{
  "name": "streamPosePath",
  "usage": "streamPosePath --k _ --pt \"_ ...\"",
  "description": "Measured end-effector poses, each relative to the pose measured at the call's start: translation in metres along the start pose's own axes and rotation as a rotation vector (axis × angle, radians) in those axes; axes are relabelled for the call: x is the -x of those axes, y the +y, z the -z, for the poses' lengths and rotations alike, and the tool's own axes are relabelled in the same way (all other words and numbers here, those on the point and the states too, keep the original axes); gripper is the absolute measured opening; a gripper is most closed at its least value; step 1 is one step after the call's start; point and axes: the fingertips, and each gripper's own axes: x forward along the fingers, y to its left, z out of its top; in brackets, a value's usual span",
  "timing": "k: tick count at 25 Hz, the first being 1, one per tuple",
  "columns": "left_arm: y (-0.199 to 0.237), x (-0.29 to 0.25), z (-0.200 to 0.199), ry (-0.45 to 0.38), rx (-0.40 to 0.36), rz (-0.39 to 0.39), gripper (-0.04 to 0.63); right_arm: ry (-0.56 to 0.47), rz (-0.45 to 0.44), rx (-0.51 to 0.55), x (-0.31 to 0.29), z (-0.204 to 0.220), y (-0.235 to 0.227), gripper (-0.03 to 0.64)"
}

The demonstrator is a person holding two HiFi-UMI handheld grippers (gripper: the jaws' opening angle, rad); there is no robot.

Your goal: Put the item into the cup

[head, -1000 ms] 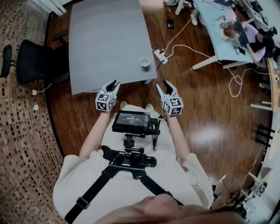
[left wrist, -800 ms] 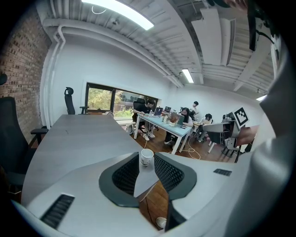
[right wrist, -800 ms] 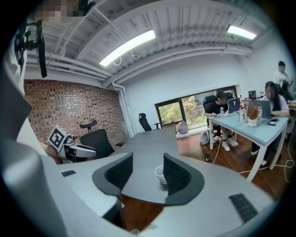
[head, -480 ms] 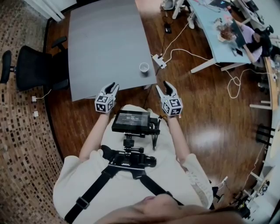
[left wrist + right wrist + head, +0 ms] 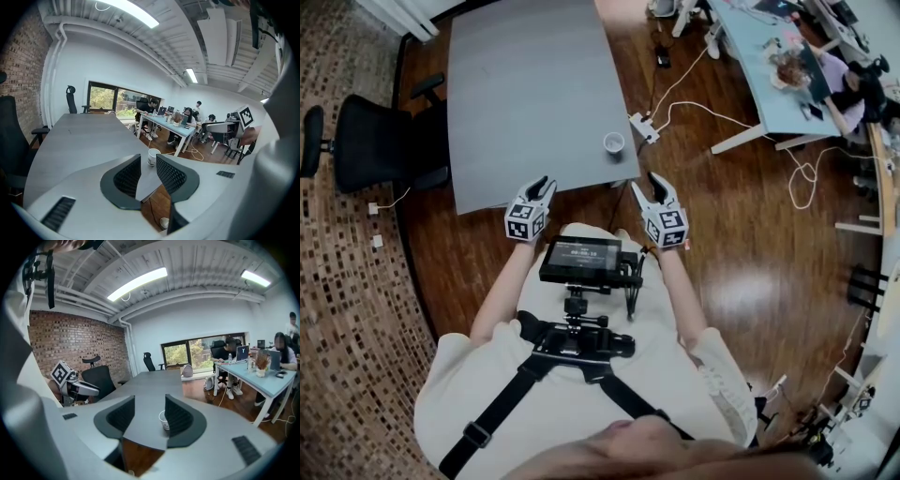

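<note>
While both claws are hovering off the near edge of the grey tabletop (image 5: 534,84), neither one is carrying anything. The left claw (image 5: 542,185) is standing spread, with only open air between its ribbed pads. The right claw (image 5: 647,187) is likewise standing spread and empty.

The white cup (image 5: 613,142) is sitting upright on the tabletop, close to the corner at roughly 5 o'clock of that surface, with its mouth facing up and its long axis running vertically. No item meant for the cup is showing in any view, so I cannot tell what is to go in or where it is lying.

The coming move is turning on one relation. In the head view the cup is lying at about 11 o'clock from the right claw and at about 2 o'clock from the left claw. The right claw is the nearer of the two. Each gripper view is framing the cup in the gap between its own jaws, well apart from them. In the right gripper view it is sitting just beside the right-hand jaw.

As I am judging it, the task is not yet under way. Whichever claw picks up the item will be needing to come in from above the rim, since the opening is pointing straight up. A sideways brush is looking likely to tip so light a cup off that corner.
</note>
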Motion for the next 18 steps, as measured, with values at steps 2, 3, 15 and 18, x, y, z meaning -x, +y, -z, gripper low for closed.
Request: streamPosePath --k 2,3,15,18 --pt "0.000 0.001 0.002 0.004 0.004 -0.003 0.106 0.013 -0.005 -0.004 -0.001 0.006 0.000 0.216" --pt "0.000 0.002 0.003 0.006 0.007 -0.004 0.106 0.019 -0.006 -0.008 -0.001 0.008 0.000 0.216" --pt "-0.001 0.008 0.021 0.046 0.021 -0.015 0.106 0.072 -0.017 0.000 0.002 0.021 0.003 0.216" --pt "-0.003 0.015 0.026 0.057 0.026 -0.006 0.106 0.085 -0.021 -0.002 0.004 0.024 0.011 0.216"
